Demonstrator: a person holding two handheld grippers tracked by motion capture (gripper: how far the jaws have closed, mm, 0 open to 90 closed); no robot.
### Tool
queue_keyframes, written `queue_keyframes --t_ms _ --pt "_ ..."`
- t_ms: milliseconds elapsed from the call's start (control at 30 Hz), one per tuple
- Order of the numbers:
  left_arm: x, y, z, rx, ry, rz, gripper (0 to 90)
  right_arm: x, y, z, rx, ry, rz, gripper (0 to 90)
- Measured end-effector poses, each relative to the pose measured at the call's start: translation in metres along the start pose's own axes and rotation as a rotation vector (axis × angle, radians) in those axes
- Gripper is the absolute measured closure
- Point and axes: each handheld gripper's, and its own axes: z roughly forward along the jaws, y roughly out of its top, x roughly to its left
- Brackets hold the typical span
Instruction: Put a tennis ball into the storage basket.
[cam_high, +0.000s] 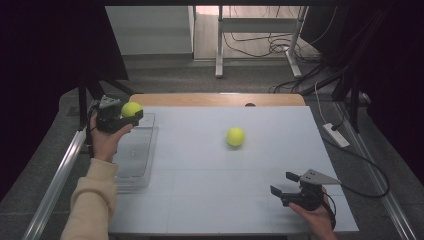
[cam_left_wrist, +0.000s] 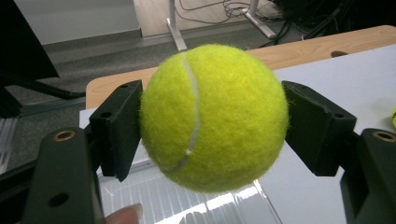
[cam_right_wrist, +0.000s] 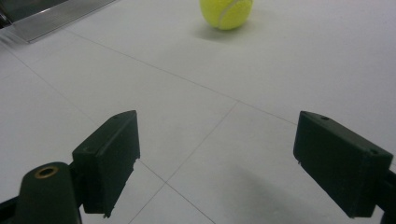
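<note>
Fingers of the left gripper clamp a fuzzy yellow-green tennis ball over the clear plastic tray at the desk's left edge; released crooked, it could bounce out. Right gripper gapes empty.

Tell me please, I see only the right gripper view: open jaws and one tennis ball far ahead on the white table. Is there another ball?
Observer: Yes. The left gripper is shut on a second tennis ball.
Operator: Where is that gripper?
Observer: At the far left of the table, above a clear plastic tray.
Operator: Is the tray holding anything?
Observer: No, nothing shows inside it in the high view.
</note>
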Motion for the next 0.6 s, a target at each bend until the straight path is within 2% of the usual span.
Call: queue_keyframes --t_ms 600 --pt "0.019 -0.002 0.012 0.073 0.055 -0.016 26.5 0.000 0.000 0.000 0.001 -0.001 -0.002 14.7"
